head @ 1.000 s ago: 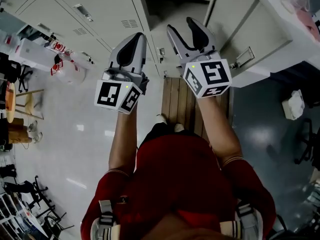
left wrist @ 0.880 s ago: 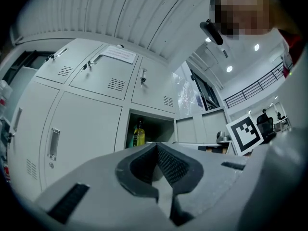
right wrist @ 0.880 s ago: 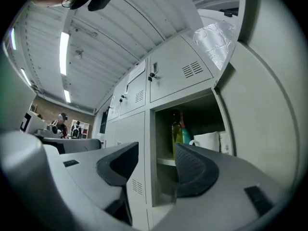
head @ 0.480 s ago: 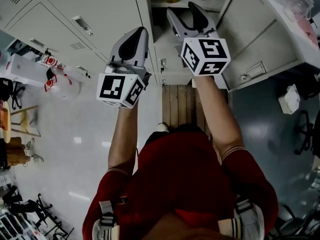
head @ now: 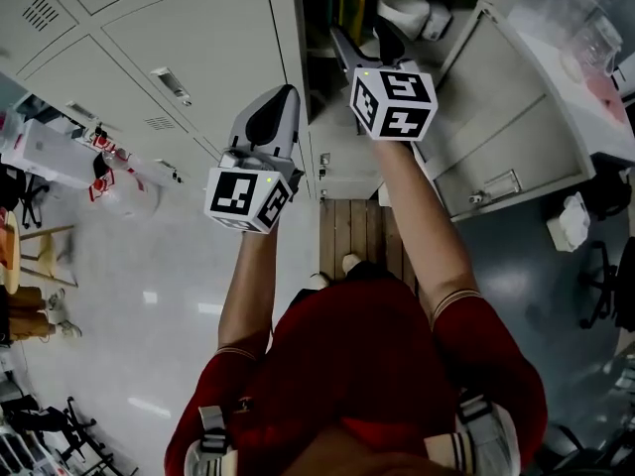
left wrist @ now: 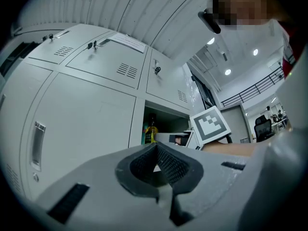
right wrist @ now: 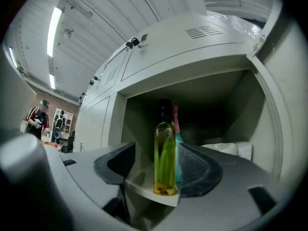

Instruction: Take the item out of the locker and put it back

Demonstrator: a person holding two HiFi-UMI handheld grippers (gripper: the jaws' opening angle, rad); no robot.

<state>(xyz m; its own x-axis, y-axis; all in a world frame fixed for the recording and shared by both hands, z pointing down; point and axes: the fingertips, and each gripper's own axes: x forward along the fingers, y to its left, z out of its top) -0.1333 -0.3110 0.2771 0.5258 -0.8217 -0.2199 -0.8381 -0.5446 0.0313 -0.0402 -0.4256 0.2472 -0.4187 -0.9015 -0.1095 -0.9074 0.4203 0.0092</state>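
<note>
The right claw (head: 362,40) had just been spreading its jaws, and they stood wide apart at the mouth of the open compartment of the pale grey metal locker (head: 496,97). In the right gripper view, the tall clear glass bottle of yellow-green oil with a dark cap (right wrist: 165,158) showed in the gap between the two pads. Neither pad pressed on it. It stood upright near the front edge of the locker's pale shelf (right wrist: 144,189), untouched, with a teal bottle with a red top (right wrist: 177,129) just behind it and a white bowl-like container (right wrist: 224,148) off to its right.

By my reading, the widening meant the take-out step was only being prepared. The claw was lined up to pass around the bottle, but nothing was held yet, so both the removal and the return remained to be done.

The left claw (head: 270,117) was closed with its pads meeting on nothing, and it hung in front of the shut locker door beside the opening.

Compared with a second earlier, the right claw had travelled from well below the compartment up to its threshold. The open shelf, then just a sliver at the top of the head view, now showed the bottle and the white container plainly. The left claw had followed forward but kept short of the opening.
</note>
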